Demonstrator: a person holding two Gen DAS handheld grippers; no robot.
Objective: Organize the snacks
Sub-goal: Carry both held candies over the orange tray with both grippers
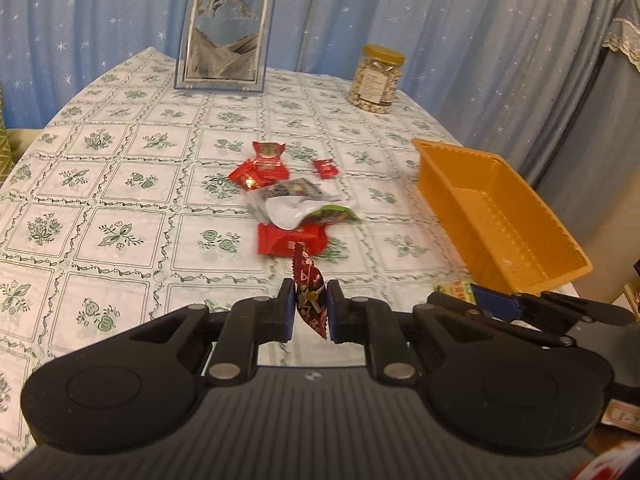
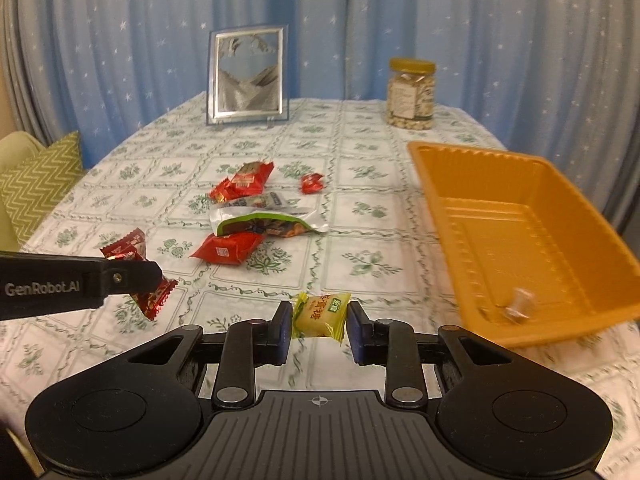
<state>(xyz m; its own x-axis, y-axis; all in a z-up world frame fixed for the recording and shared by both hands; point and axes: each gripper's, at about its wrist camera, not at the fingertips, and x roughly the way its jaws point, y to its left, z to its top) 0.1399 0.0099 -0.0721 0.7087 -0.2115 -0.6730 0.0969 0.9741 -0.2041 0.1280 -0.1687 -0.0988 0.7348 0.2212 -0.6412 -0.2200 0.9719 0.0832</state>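
Clamping a dark red snack packet between closed jaws, the left hand-held gripper holds it above the surface, near the loose snack pile. The right hand-held gripper grips a yellow-green snack packet at both ends, just beside the near left corner of the orange tray. One small wrapped piece lies inside the tray. A nut jar and a framed picture stand at the far edge.

Blue star-dotted curtains hang behind the worktop with its floral-checked cloth; a green zigzag cushion sits at left.
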